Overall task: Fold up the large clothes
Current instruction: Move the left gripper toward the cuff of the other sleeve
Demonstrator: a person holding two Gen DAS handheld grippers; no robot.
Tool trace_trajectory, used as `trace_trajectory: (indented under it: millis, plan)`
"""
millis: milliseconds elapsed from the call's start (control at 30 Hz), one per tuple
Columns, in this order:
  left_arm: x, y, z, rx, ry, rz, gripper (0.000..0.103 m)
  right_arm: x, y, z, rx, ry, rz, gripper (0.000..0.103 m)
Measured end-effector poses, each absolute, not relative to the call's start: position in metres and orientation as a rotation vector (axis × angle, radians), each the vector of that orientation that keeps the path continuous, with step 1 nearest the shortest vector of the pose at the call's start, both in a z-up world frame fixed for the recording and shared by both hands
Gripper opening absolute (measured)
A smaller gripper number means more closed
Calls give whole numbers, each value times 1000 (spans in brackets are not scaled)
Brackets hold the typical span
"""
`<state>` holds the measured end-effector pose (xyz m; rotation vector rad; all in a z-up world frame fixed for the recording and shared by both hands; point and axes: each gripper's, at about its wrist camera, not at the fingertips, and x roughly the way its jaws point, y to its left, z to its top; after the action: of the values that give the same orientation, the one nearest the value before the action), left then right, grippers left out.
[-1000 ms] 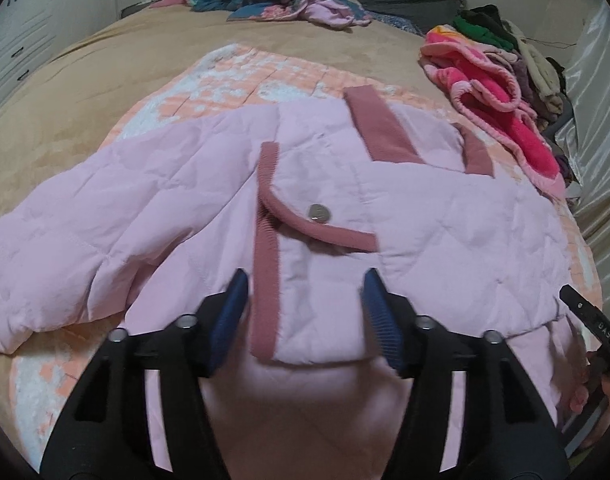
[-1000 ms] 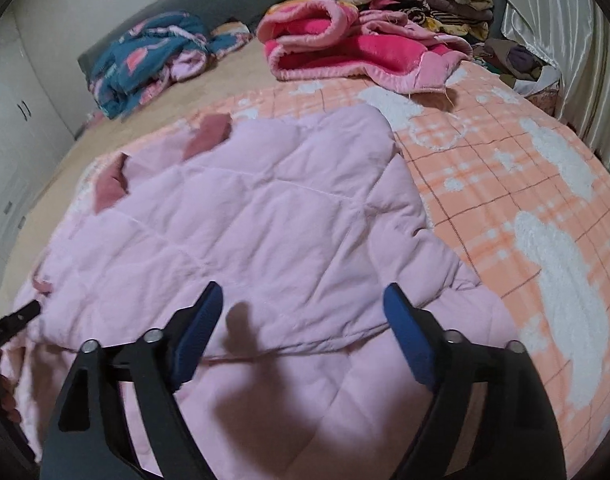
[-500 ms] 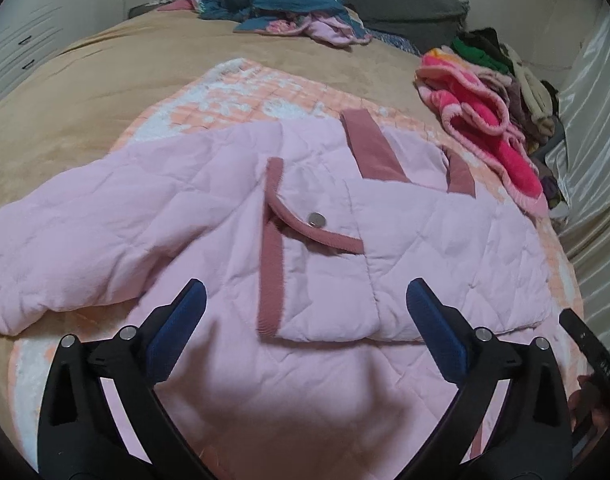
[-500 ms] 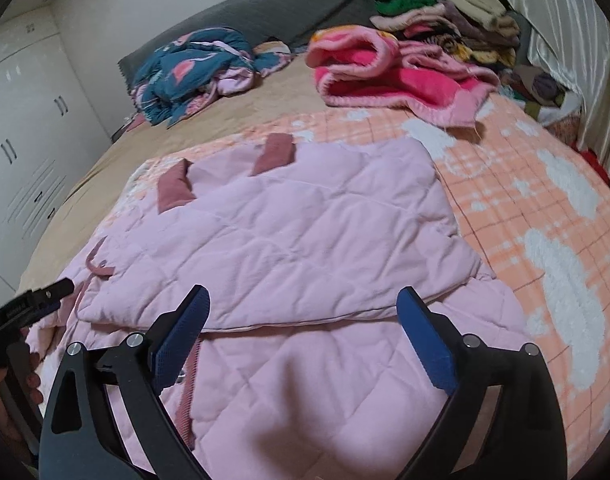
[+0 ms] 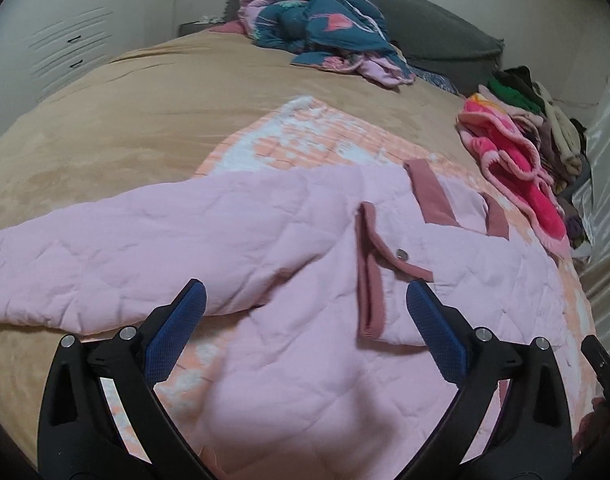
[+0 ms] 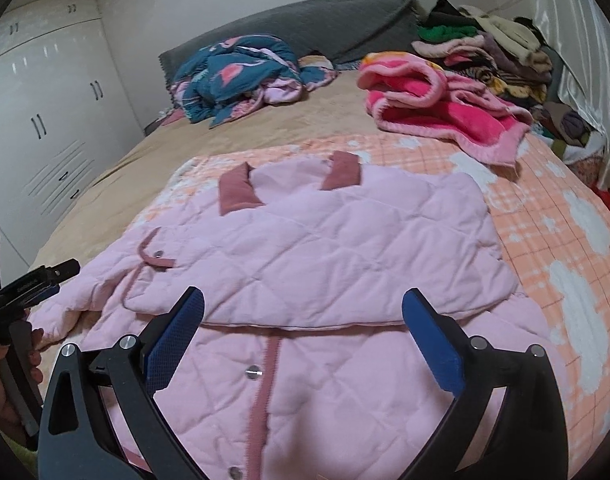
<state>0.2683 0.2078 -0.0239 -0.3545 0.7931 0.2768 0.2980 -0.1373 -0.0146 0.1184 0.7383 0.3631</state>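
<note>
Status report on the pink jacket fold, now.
Left gripper and right gripper open, jaws just opened, nothing between them. Pink jacket part-folded on the bed, one sleeve still spread out. Nothing in the way.

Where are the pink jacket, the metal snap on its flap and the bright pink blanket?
pink jacket (image 6: 345,248): right wrist view, folded quilted panel.
metal snap (image 5: 402,255): left wrist view, its face.
bright pink blanket (image 6: 445,114): right wrist view, fleece middle.

Both wrist views look down close over the bed, sharing the pink jacket.
</note>
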Motion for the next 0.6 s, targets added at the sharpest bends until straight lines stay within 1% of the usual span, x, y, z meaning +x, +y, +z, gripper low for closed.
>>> trace_trajectory:
  millis: [267,600]
  plan:
    - [234,246,-14,-419,725,348,94,288,-97,2,55,707,441,99]
    - [209,280,-23,-490,719,397,94,276,-26,16,-35,686,553,99]
